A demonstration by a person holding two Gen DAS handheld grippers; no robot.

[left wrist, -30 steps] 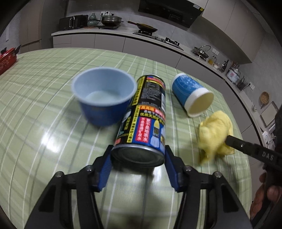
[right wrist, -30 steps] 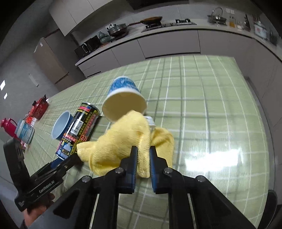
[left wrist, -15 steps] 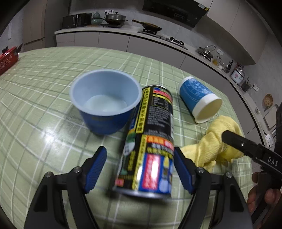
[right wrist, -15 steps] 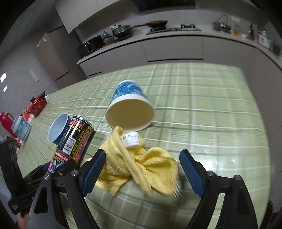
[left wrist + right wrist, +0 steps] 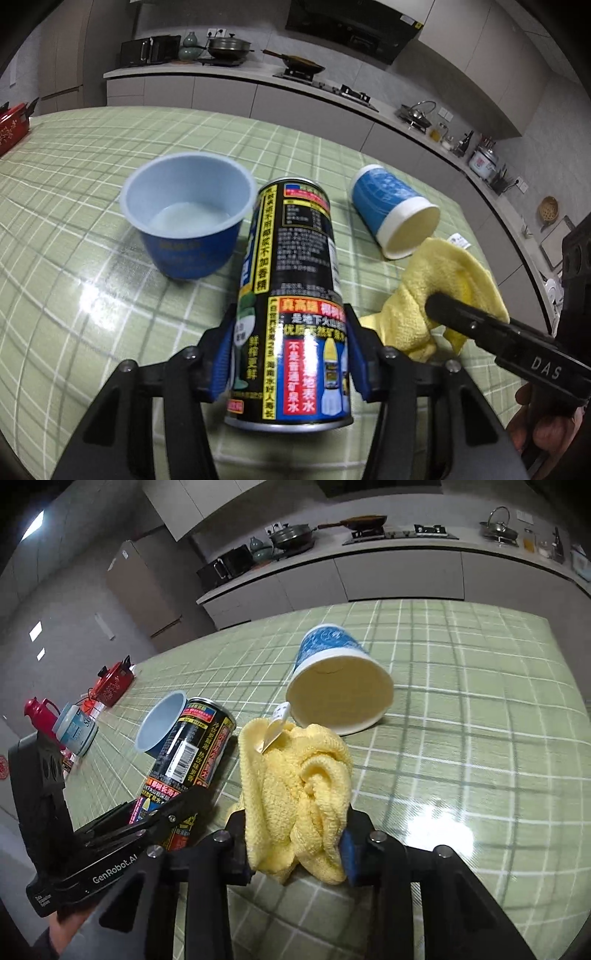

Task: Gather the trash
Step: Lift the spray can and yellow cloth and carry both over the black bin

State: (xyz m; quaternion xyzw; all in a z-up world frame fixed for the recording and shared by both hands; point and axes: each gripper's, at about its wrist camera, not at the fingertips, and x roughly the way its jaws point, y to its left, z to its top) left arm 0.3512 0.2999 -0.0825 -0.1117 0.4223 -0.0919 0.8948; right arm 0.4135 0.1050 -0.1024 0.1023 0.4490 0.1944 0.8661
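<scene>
Both tongs have just closed: left tongs (image 5: 288, 354) clamp the black drink can (image 5: 291, 295), right tongs (image 5: 295, 843) pinch the yellow cloth (image 5: 299, 786) (paper cup (image 5: 340, 690) lying just beyond) above the green checked desk (image 5: 461, 738).

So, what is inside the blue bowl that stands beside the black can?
The blue bowl stands upright beside the black can. Only a pale, whitish layer shows on its bottom; no solid item is visible. The near inner wall is hidden by its own rim.
</scene>
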